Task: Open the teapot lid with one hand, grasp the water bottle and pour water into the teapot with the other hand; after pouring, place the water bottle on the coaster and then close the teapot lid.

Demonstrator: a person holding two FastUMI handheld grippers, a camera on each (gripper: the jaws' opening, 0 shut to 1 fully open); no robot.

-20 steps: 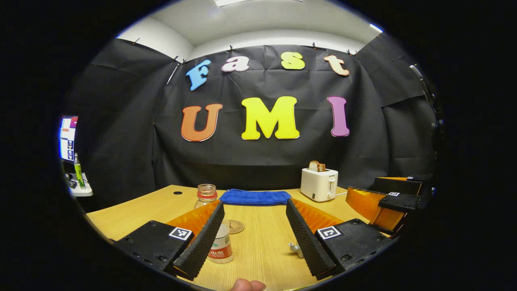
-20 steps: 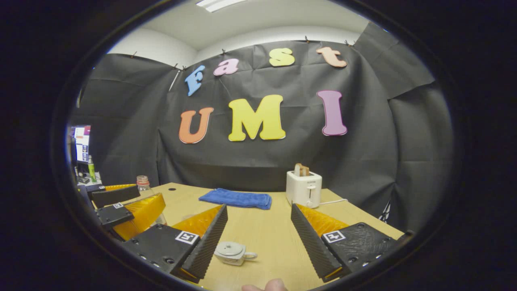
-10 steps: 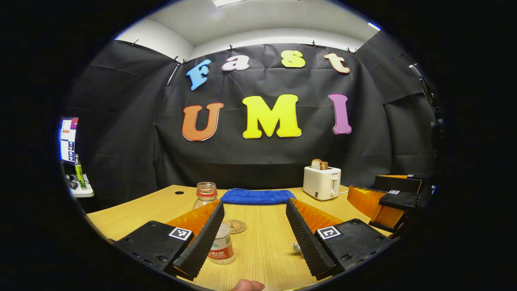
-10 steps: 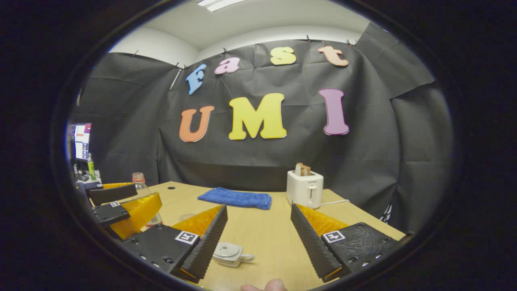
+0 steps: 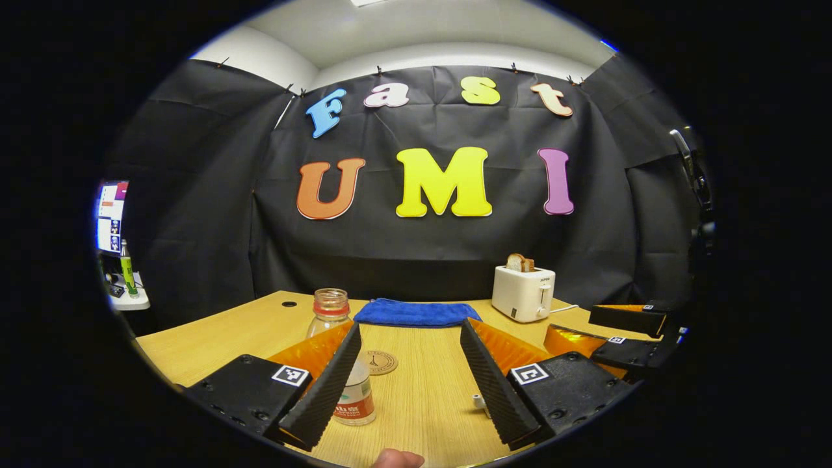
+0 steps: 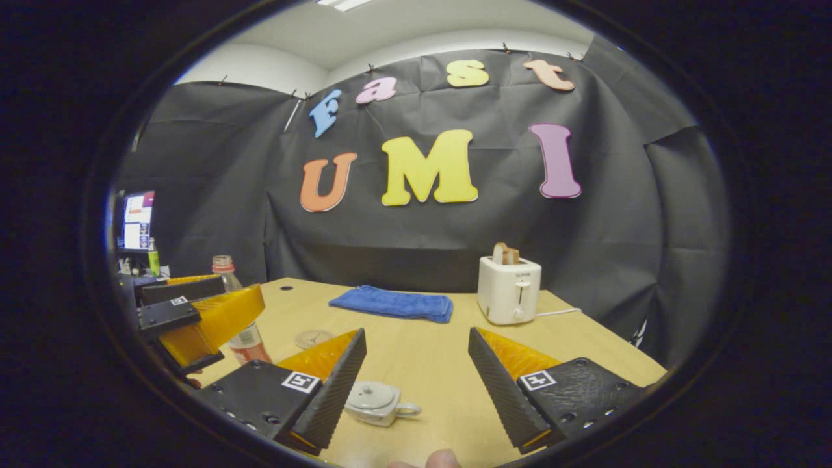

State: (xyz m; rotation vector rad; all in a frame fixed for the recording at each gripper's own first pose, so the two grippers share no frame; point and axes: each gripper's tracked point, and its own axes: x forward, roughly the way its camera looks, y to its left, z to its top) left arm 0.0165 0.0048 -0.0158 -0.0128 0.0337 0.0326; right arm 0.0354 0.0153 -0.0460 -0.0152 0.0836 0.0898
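— What's carrying everything?

— A wooden table (image 5: 422,396), pale and light-grained, with a small dark hole (image 5: 289,303) near its far left corner.

— And what sits straight on it?

— A water bottle (image 5: 354,390) stands upright, partly behind my left finger. Just beyond it lies a round coaster (image 5: 379,362). A folded blue towel (image 5: 416,313) lies along the far edge, and a white toaster (image 5: 523,294) stands to its right. From my right side I see a small white teapot (image 6: 377,402), lid on.
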